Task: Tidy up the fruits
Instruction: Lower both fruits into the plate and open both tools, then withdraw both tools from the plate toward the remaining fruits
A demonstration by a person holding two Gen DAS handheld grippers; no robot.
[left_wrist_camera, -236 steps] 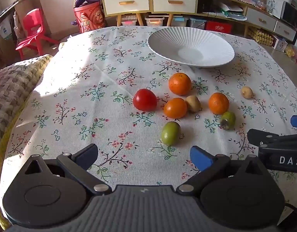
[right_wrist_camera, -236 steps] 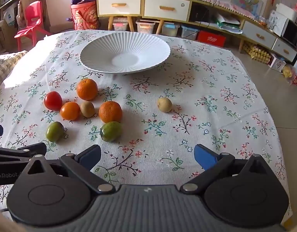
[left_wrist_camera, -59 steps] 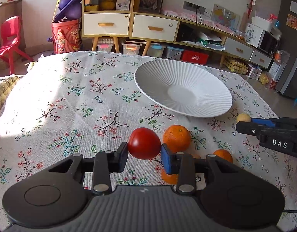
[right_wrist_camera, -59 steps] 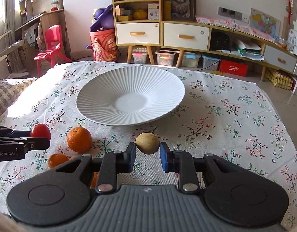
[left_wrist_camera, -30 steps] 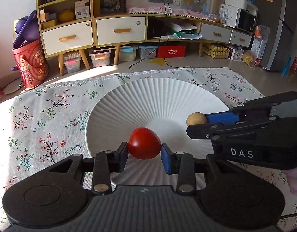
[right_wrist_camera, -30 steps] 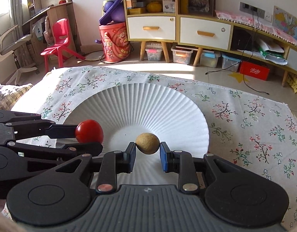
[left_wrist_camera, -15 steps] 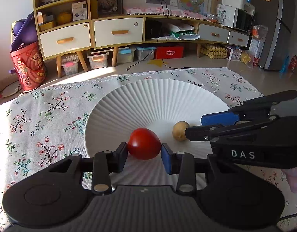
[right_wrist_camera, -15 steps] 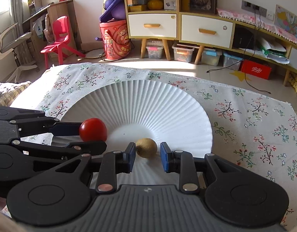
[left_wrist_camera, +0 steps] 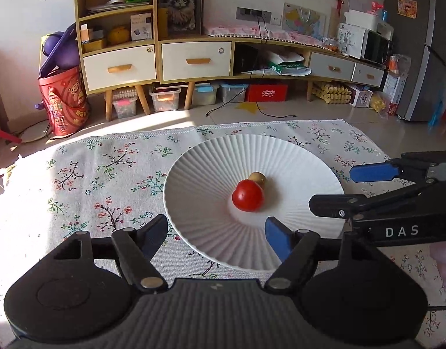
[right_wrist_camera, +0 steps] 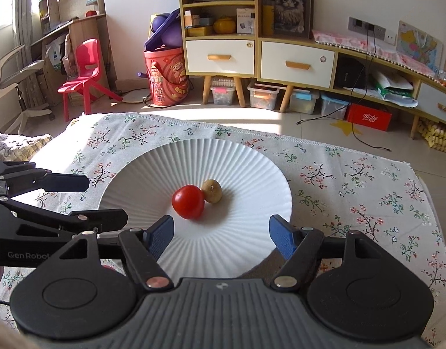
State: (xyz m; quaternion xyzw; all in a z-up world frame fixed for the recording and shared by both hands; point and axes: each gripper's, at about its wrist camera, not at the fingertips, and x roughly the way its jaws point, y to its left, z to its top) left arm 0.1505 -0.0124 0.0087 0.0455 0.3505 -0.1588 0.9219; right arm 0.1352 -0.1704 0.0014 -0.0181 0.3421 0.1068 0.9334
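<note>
A red tomato and a small tan fruit lie touching in the middle of the white ribbed plate. They also show in the right wrist view, the tomato left of the tan fruit on the plate. My left gripper is open and empty, just short of the plate's near rim. My right gripper is open and empty over the plate's near part. Each gripper shows in the other's view, the right gripper and the left gripper. The other fruits are out of view.
The plate stands on a floral tablecloth near the table's far edge. Beyond it are the floor, a red bucket, a red chair and low cabinets with drawers.
Both grippers have opened and drawn back toward me. The tomato and the tan fruit now lie free in the plate's middle.
</note>
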